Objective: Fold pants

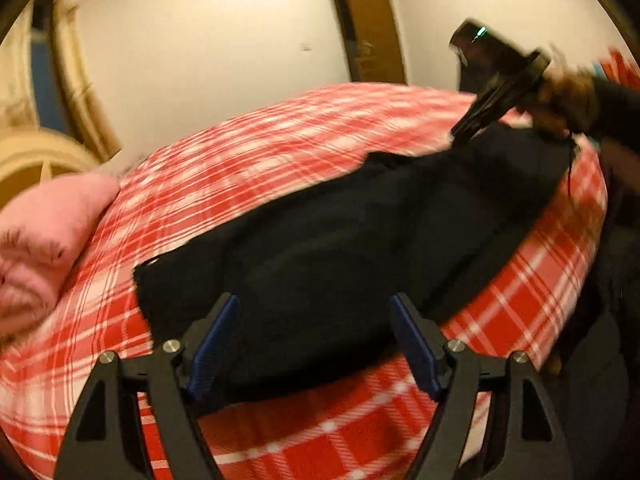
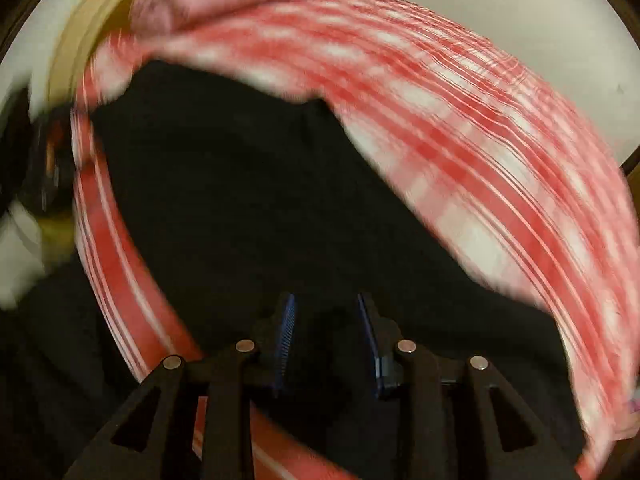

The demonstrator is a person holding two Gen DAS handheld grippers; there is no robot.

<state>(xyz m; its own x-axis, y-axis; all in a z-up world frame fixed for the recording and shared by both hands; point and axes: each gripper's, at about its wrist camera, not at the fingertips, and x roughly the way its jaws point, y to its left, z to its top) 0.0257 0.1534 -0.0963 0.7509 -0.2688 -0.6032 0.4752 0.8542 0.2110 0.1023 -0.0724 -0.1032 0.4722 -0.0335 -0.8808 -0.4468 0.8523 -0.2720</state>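
Left wrist view: the left hand-held gripper [image 1: 316, 340] hovers with its blue pads spread wide, grasping nothing, just above the near end of the black pants [image 1: 340, 248]. The pants lie lengthwise across the bed [image 1: 280, 140], on its red-and-white plaid cover, and run away toward the right hand-held gripper [image 1: 460, 136] at the far end. That one meets the cloth at the edge, but blur hides whether its jaws pinch it. A pink pillow [image 1: 48, 220] sits at the left, well apart from the pants.

Right wrist view: the picture is badly smeared by motion. The right hand-held gripper [image 2: 326, 332] has its pads drawn partly together with a dark gap between them; dark cloth of the pants [image 2: 240, 200] fills that area, so I cannot tell whether it is grasped or merely beneath.

Judged risks: if only the right end is lifted while the left side stays released, the pants may drag and bunch instead of folding flat. A fast swing could let a thin pinch of cloth slip, or catch the plaid cover along with it.
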